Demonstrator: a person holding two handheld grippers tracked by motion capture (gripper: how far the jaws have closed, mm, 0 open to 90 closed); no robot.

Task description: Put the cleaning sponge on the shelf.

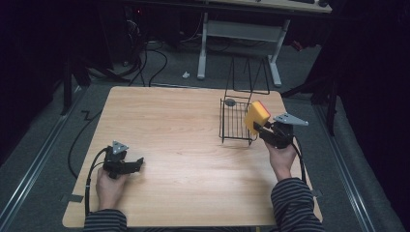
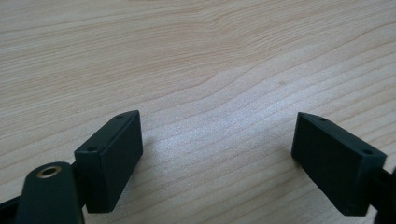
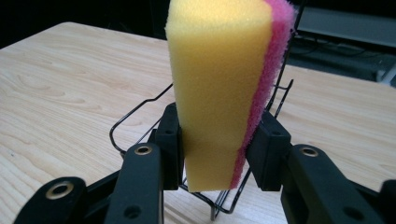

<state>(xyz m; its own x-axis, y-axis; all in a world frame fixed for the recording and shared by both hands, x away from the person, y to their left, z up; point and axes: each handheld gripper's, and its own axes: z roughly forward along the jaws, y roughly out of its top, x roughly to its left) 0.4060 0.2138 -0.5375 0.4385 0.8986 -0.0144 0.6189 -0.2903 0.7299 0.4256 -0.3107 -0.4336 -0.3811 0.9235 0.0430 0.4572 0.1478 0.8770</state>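
Table [image 1: 183,145]: wire basket [image 1: 236,121], small grey disc [image 1: 230,102] inside.

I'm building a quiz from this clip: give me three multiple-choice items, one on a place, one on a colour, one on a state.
1. Where is the wire rack?
A. on the table's far right part
B. on the floor
C. by the left gripper

2. What colours is the sponge?
A. blue and white
B. yellow and pink
C. all green

3. How is the left gripper?
A. shut on the sponge
B. shut on the rack
C. open over bare wood

Key: 1 A, the high view shows it on the table ahead of the right gripper. 2 B, yellow foam with a pink layer. 3 C, its jaws stand apart with nothing between.
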